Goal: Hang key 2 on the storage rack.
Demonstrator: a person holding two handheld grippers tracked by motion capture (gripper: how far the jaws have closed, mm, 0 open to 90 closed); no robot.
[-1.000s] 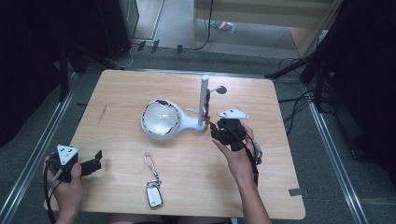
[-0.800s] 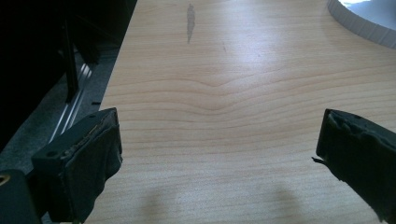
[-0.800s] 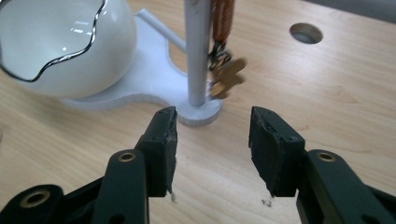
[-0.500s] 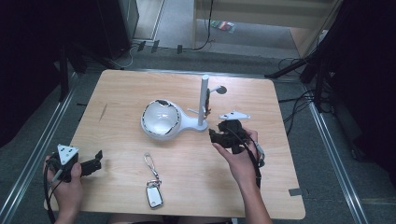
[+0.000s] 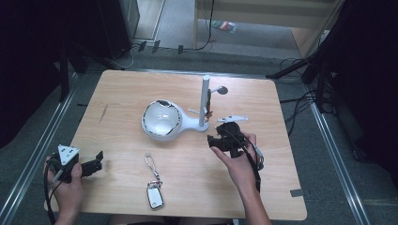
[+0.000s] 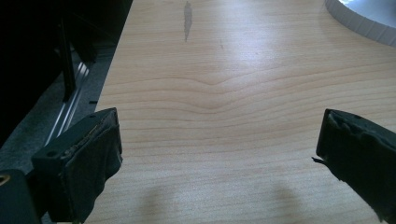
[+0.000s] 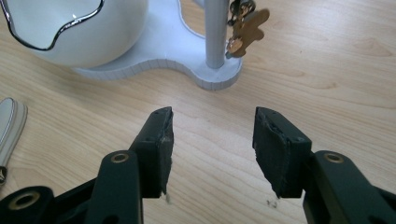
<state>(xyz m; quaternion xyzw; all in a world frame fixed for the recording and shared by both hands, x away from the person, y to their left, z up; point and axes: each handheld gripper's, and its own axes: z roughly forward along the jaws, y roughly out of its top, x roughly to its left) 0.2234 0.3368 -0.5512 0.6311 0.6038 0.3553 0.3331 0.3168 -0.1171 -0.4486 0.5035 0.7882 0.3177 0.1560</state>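
Table: a light wooden table [image 5: 122, 98] is carrying everything; a dark streak is showing in the grain near its left part
Stand: a white stand [image 5: 180, 123] is sitting near the middle of the table; it is having a round bowl [image 5: 161, 119] with a dark wavy rim on one side and an upright post [image 5: 204, 101] on the other side
Charm: a small golden figure-shaped charm [image 7: 247, 29] is hanging beside the post, close above the base
Car key: a car key fob [image 5: 154, 197] with a ring and clasp is lying flat near the front edge, well apart from the stand; its edge is also showing at the left border of the right gripper view; no brand or writing can be read on it
Left gripper: the left gripper [image 5: 96, 161] is resting low at the front left corner; its jaws are standing wide apart over bare wood, holding nothing
Right gripper: the right gripper [image 7: 212, 140] is pointing at the base of the stand, near it but not touching; its jaws are standing parted, nothing between them
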